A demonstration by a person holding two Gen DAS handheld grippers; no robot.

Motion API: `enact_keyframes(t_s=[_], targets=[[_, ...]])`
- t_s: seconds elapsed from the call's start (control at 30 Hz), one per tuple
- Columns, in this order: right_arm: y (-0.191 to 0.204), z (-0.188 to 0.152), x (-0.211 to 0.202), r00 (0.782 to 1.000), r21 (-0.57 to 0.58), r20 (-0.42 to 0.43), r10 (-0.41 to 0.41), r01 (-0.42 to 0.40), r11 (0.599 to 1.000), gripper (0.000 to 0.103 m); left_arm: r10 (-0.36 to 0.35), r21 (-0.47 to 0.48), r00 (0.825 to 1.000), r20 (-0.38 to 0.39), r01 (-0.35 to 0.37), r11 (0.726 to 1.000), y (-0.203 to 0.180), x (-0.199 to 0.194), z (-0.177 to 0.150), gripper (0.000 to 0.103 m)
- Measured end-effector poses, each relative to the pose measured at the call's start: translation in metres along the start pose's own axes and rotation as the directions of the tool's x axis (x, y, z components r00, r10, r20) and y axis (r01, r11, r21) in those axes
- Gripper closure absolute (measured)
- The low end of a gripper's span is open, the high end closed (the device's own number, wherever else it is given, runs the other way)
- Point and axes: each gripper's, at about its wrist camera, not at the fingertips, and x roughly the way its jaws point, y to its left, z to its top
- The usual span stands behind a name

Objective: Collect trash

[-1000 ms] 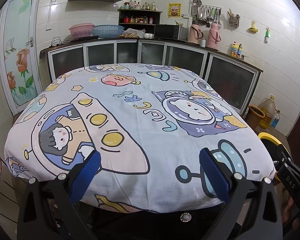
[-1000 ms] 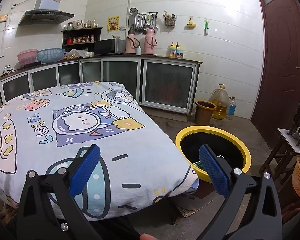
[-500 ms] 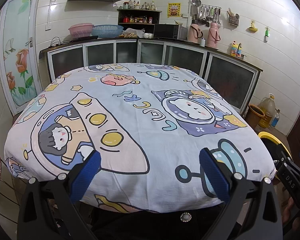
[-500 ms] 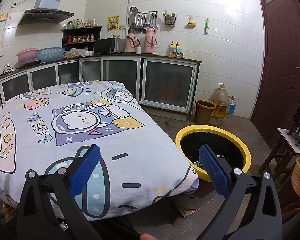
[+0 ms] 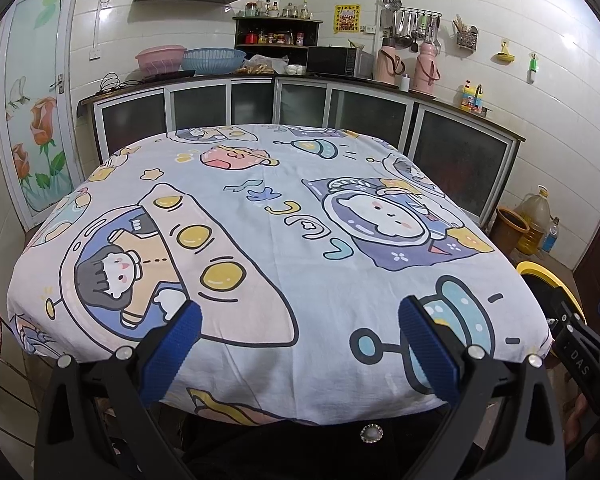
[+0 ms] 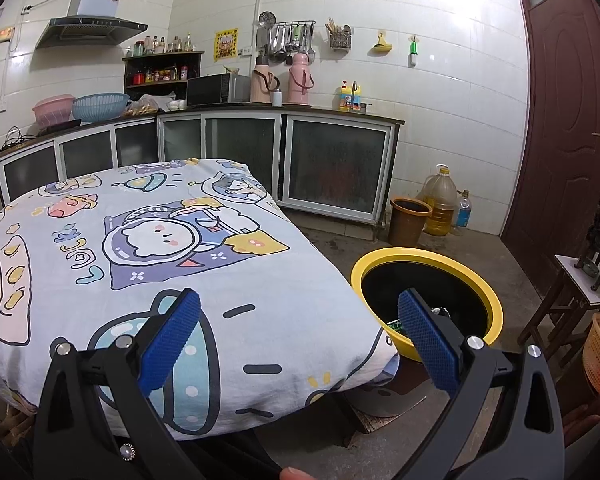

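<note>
The yellow-rimmed bin (image 6: 428, 300) sits on the floor just ahead of the right gripper (image 6: 298, 322), its rim partly behind that gripper's right-hand blue pad (image 6: 426, 336); a bit of green-printed litter (image 6: 396, 326) and something pale (image 6: 442, 312) show inside against the dark interior. In the left wrist view only a sliver of the same bin (image 5: 548, 280) shows, far off to the right of the left gripper (image 5: 298, 340), past the table corner. Both grippers are spread wide with nothing between their pads, each held low at the near edge of the table, which is covered by a cartoon space-print cloth (image 6: 172, 264) with no loose items visible on it. The right gripper straddles the table's right corner, its left pad over the cloth and its right pad over the bin. Beyond the bin stand a brown bucket (image 6: 410, 220) and an oil jug (image 6: 440, 200) against the cabinets (image 6: 336, 168), and a brown door (image 6: 568, 120) lies further right.
</note>
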Motion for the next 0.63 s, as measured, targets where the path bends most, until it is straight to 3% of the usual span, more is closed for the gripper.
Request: enact_keyframes(t_s=[0.63], targets=[[0.0001,-0.0004,0.0024,1.0,0.001,-0.003,0.0,0.0,1.0,0.008,-0.01,0.007,1.0,-0.008,0.01,1.0,0.0024,0.0057,0.0005,0.008]])
